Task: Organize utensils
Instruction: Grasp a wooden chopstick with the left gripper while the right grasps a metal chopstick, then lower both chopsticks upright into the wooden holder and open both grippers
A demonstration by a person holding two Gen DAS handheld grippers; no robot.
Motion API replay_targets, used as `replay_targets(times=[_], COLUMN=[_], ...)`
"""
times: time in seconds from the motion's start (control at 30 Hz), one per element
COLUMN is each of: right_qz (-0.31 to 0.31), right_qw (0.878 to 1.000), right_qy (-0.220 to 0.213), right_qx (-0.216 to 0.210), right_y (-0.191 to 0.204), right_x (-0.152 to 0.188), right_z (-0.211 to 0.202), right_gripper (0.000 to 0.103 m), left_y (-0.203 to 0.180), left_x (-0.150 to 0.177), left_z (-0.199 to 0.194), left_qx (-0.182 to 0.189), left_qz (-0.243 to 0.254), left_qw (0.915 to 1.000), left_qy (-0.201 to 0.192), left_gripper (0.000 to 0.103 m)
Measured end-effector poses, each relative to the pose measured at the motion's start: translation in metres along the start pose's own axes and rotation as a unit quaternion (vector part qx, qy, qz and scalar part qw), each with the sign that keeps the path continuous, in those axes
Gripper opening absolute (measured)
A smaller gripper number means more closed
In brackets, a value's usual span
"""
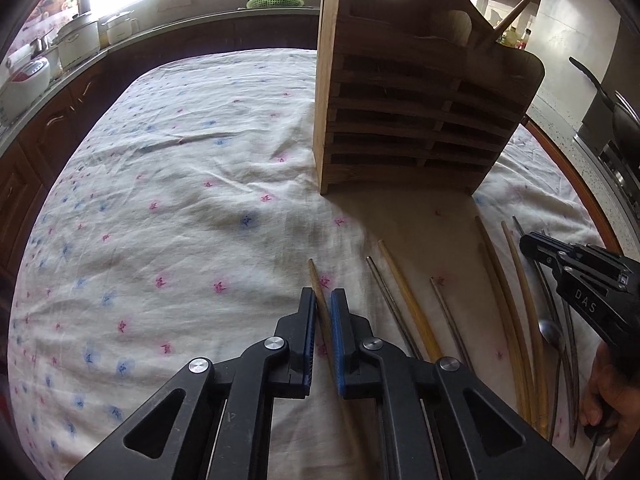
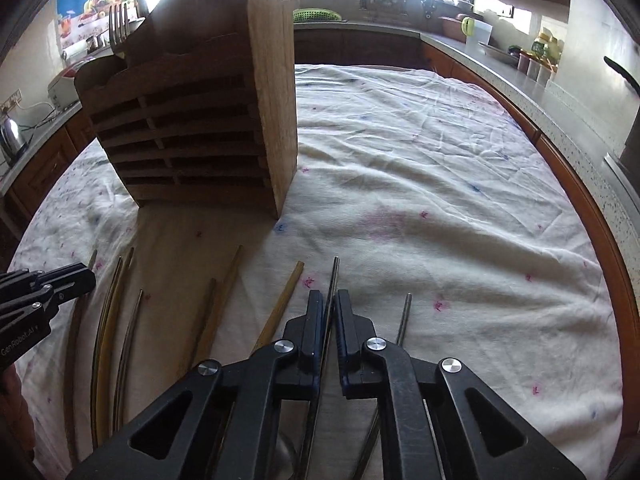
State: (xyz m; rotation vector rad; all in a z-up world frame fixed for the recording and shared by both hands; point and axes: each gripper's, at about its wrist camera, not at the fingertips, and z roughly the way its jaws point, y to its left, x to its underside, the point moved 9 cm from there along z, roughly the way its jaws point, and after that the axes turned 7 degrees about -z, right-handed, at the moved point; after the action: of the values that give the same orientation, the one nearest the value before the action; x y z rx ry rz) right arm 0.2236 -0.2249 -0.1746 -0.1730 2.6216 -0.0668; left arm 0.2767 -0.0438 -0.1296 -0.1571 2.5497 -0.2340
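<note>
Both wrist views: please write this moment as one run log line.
left tool: around wooden chopstick | right tool: around metal chopstick | wooden holder: upright on cloth | other utensils: lying on cloth

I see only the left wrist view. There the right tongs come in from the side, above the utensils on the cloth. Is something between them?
Observer: Yes. In the right wrist view, the right tongs are closed around a thin grey metal stick.
Operator: Is there anything to the right of that stick?
Observer: One shorter grey metal rod lies on the flowered white cloth, apart from the stick.
Operator: What stands at the far end of the wooden holder?
Observer: A silver metal fork stands with its tines up in the slatted brown wooden utensil holder.
</note>
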Motion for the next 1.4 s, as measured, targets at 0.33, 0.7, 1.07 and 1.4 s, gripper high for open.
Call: replay_targets(times=[0.33, 0.7, 1.07, 1.4], right_qz=[0.066, 0.084, 0.085, 0.085], right_qw=[0.994, 0.982, 0.965, 0.958], right_qy=[-0.053, -0.147, -0.237, -0.259], right_qx=[-0.063, -0.087, -0.08, -0.089], right_y=[-0.004, -0.011, -0.019, -0.014], right_x=[-0.007, -0.028, -0.063, -0.082], right_z=[-0.047, -0.142, -0.217, -0.226], right_gripper=[0.004, 0.004, 0.004, 0.004], left_y=[0.007, 0.017, 0.032, 0.037], left_x=[-0.004, -0.011, -0.013, -0.028], left_z=[-0.05, -0.15, -0.215, -0.23], left_qx=[0.062, 0.119, 0.136, 0.135], left_qz=[-0.028, -0.038, -0.049, -0.055], left_qw=[0.9972, 0.986, 0.9735, 0.9679], left_qy=[-0.031, -0.11, -0.178, -0.204], left_gripper=[0.003, 0.003, 0.003, 0.003])
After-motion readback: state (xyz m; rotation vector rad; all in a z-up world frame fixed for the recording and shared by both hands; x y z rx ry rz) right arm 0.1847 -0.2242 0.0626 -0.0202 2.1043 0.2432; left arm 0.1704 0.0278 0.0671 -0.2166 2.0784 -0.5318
